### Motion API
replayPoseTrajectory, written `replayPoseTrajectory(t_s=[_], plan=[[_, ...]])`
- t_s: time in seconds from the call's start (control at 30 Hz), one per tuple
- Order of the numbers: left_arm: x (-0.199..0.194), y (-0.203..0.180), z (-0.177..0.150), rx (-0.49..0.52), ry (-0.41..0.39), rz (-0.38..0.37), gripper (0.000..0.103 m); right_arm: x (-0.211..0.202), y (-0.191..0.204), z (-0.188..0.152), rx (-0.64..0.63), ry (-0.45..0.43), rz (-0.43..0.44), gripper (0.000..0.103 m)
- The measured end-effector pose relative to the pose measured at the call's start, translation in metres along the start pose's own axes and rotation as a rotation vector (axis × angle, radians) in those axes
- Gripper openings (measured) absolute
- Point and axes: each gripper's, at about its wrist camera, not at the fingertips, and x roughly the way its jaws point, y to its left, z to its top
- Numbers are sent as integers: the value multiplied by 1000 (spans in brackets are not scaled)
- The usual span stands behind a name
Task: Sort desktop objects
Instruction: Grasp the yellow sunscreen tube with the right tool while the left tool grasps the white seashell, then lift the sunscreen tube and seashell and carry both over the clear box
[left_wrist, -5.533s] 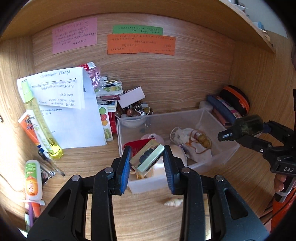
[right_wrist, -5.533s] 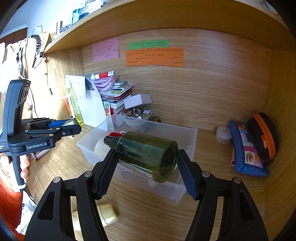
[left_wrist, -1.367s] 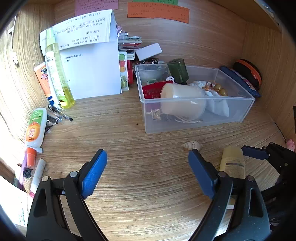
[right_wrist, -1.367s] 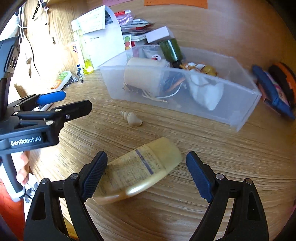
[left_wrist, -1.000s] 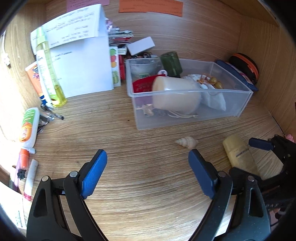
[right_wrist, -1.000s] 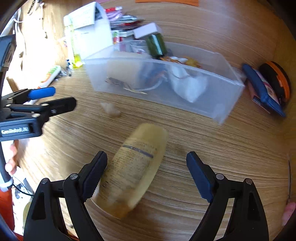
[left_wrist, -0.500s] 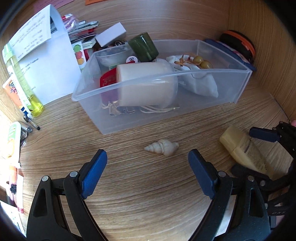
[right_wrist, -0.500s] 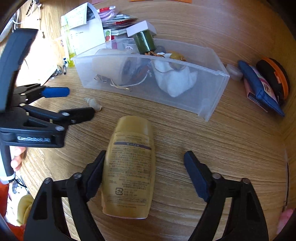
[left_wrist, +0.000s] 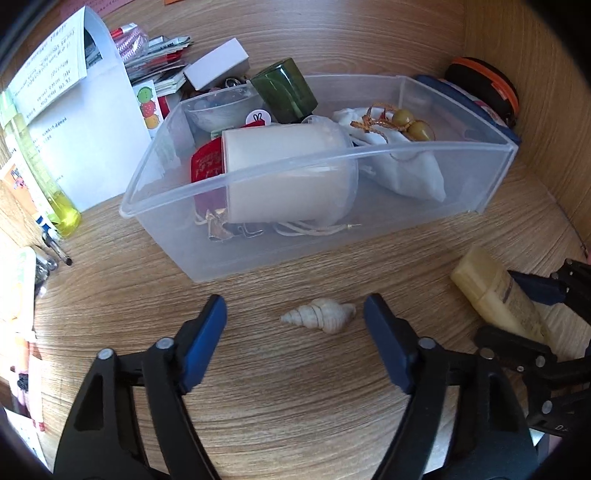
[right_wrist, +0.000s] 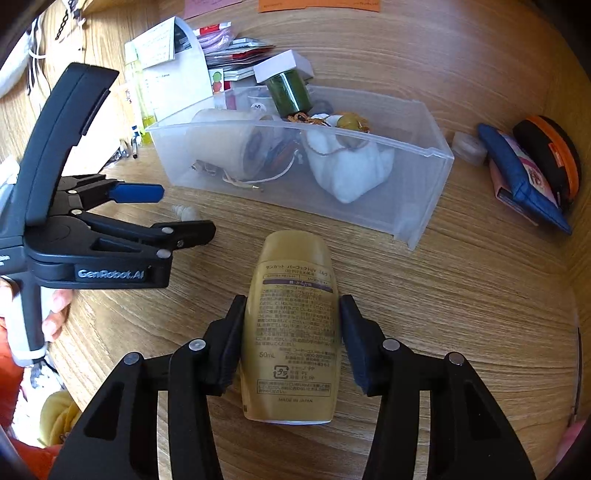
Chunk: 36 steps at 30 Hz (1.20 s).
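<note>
Our right gripper (right_wrist: 291, 332) was closing around the gold sunscreen bottle (right_wrist: 291, 325), which lay flat on the wooden desk (right_wrist: 461, 314) with its printed label up and its rounded end toward twelve o'clock. The left pad sat against the bottle's side; at the right pad we could not tell whether it touched or a sliver of gap remained. The bottle's lower end ran back between the gripper's black arms.

Our left gripper (left_wrist: 295, 325) was also closing, its blue pads still clear of the small spiral seashell (left_wrist: 319, 315) lying on the desk between them, pointed tip toward nine o'clock. The pads touched nothing.

Toward twelve o'clock from both grippers stood the clear plastic bin (left_wrist: 495, 177), holding a cream cylinder (left_wrist: 288, 173) on its side, a white pouch with beads (left_wrist: 402, 166), a dark green bottle (left_wrist: 284, 96) and a red item mostly hidden behind the cylinder. Binder clips and a cord showed only dimly through the bin's front wall.

At ten o'clock white papers (left_wrist: 85, 133) leaned against the back, with a yellow tube (left_wrist: 40, 177) beside them. At two o'clock a blue pouch (right_wrist: 517, 173) and an orange-rimmed case (right_wrist: 554, 158) lay against the side wall. In the right wrist view, the left gripper's body covered most of the seashell, and fingers of the hand (right_wrist: 51, 314) showed on its handle.
</note>
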Motion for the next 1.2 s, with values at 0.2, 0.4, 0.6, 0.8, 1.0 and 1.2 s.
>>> replayPoseTrajectory(t_s=[0.2,0.4,0.6,0.8,1.0,1.2], plan=[[1,4,-2,-7,-6,-34,58,-3,-6,0,21,0,31,45],[3,4,-2,4,-14,-39,46,-13,-10,3,33,-28,32,45],[2,7,-5,7,-19,-41,39,-19,-16,8,60,-43,46,46],[-2,12,-8,0,-30,-51,39,-25,-19,12,70,-59,49,45],[-20,19,-4,-9,-83,-58,39,-32,-19,18,65,-81,39,45],[-42,24,2,-12,-139,-75,39,-39,-21,24,67,-105,40,45]])
